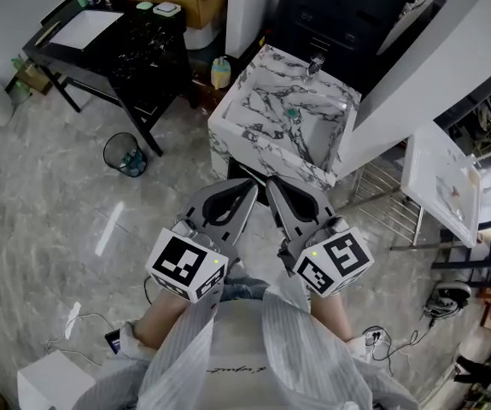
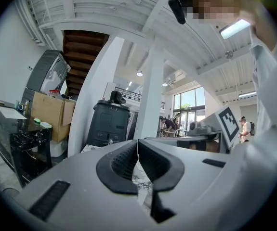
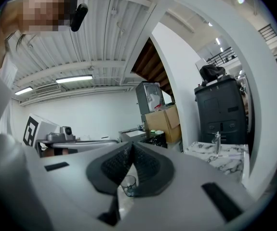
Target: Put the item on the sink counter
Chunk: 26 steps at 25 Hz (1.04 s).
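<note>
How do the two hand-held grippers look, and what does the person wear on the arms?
The left grey plastic gripper and the right grey plastic gripper look alike: smooth, broad bodies that narrow to the jaws, which are lined with black ribbed pads. Each carries a white cube with black square markers. The person wears a light shirt with thin stripes and loose sleeves.

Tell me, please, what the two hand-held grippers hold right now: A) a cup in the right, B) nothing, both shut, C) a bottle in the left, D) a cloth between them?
B: the left hand-held gripper and the right hand-held gripper each show jaws closed tip to tip with nothing between them.
</note>
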{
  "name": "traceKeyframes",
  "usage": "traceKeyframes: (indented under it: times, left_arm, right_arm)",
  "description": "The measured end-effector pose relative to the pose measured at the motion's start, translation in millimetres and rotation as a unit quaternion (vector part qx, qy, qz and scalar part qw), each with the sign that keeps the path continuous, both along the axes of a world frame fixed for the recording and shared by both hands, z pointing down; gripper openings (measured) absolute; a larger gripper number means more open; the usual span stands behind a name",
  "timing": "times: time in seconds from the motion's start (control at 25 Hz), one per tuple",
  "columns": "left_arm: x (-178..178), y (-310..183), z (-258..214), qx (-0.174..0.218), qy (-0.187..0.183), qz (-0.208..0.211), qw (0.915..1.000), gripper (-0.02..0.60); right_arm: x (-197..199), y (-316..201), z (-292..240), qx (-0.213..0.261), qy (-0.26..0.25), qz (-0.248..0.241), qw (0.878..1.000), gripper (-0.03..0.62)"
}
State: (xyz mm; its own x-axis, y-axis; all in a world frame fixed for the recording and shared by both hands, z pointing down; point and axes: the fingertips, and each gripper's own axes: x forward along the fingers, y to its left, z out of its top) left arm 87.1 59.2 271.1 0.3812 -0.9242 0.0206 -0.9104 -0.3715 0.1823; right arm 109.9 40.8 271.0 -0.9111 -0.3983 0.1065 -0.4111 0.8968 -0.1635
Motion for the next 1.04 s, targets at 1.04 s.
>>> traceKeyframes:
  times: [1.04]
  left_arm:
    - [1.8, -0.7, -6.4, 0.011, -0.015, 0.067, 0.9976, 0.017]
  right_arm:
    - [11.1, -6.5, 6.1, 0.004, 0.013, 0.012, 1.000, 0.009]
